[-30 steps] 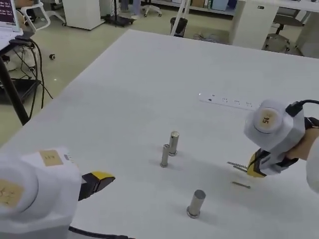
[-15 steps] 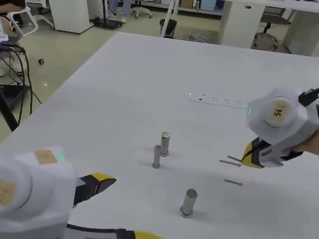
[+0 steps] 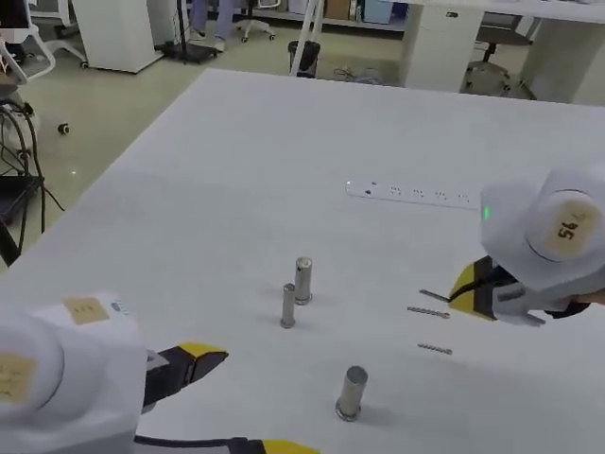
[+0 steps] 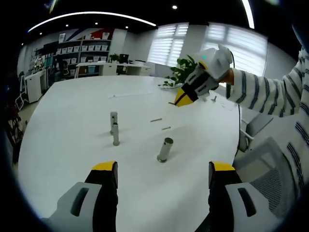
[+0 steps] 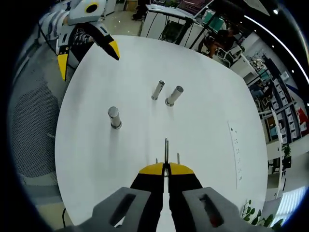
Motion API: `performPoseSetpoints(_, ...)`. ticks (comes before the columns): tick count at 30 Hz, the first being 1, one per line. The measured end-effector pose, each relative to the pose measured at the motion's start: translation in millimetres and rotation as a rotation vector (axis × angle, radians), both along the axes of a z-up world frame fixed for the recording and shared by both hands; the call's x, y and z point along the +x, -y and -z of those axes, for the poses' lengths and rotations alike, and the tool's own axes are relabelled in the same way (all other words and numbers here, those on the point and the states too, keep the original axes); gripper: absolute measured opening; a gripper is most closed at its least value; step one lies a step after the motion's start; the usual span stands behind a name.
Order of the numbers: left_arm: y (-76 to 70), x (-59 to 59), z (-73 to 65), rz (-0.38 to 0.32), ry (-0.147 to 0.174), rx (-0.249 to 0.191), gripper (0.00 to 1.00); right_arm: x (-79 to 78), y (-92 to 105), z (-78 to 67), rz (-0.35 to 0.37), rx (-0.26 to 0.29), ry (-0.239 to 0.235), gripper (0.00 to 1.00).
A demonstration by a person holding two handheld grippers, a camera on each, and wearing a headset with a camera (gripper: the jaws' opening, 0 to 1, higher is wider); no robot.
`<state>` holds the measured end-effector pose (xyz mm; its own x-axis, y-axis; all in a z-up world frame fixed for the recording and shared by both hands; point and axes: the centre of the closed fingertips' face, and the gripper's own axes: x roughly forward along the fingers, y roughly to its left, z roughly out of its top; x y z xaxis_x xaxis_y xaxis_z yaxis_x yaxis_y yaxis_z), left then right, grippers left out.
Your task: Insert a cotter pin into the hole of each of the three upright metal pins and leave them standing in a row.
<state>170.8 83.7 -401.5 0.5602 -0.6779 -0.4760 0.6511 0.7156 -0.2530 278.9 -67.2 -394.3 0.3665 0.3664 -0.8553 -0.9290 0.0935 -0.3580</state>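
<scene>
This looks like an open-plan office or lab. Beyond the far edge of the broad white surface (image 3: 236,170) stand wheeled office chairs (image 3: 498,47) and white desks (image 3: 444,47). A power strip (image 3: 411,194) lies on it. Behind it are stocked shelves (image 4: 91,46), window blinds (image 4: 166,43) and a potted plant (image 4: 183,72).

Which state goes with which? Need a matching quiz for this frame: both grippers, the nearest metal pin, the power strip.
Things:
1. left gripper
2. right gripper
3. nearest metal pin
4. power strip

States:
A. shut on a cotter pin
B. lying flat on the far part of the table
C. open, nothing between the jaws
D. standing upright

Pairs: 1-C, 2-A, 3-D, 4-B
</scene>
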Motion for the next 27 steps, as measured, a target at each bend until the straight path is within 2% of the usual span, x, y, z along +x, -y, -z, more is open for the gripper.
performPoseSetpoints(5, 0.5, 5.1, -3.5, -0.012, 0.009, -0.009, 0.74, -4.9, -3.5, -8.6, -0.007, 0.038, 0.045, 0.0)
performPoseSetpoints(8, 1.7, 7.9, -7.6, -0.011, 0.016, -0.023, 0.7, -8.1, -5.2, -11.1, -0.019, 0.031, 0.081, 0.0)
performPoseSetpoints(9, 2.0, 9.3, -9.7, -0.012, 0.02, -0.033, 0.68, -8.9, -5.6, -11.2, -0.022, 0.027, 0.089, 0.0)
performPoseSetpoints(10, 3.7, 12.6, -14.5, -0.031, 0.023, -0.077, 0.67, -10.8, -6.2, -11.0, -0.026, 0.025, 0.094, 0.0)
performPoseSetpoints(12, 3.2, 16.5, -19.2, -0.054, 0.023, -0.121, 0.64, -14.6, -9.0, -10.9, -0.022, 0.043, 0.088, 0.0)
performPoseSetpoints(14, 3.1, 17.4, -20.1, -0.052, 0.027, -0.12, 0.62, -15.7, -12.7, -12.6, -0.014, 0.07, 0.104, 0.0)
performPoseSetpoints(18, 5.3, 19.3, -21.5, -0.052, 0.023, -0.137, 0.6, -20.7, -19.0, -15.8, -0.021, 0.078, 0.151, 0.0)
performPoseSetpoints(27, 17.2, 28.4, -29.9, -0.063, 0.008, -0.226, 0.52, -38.3, -39.6, -17.6, -0.061, 0.103, 0.199, 0.0)
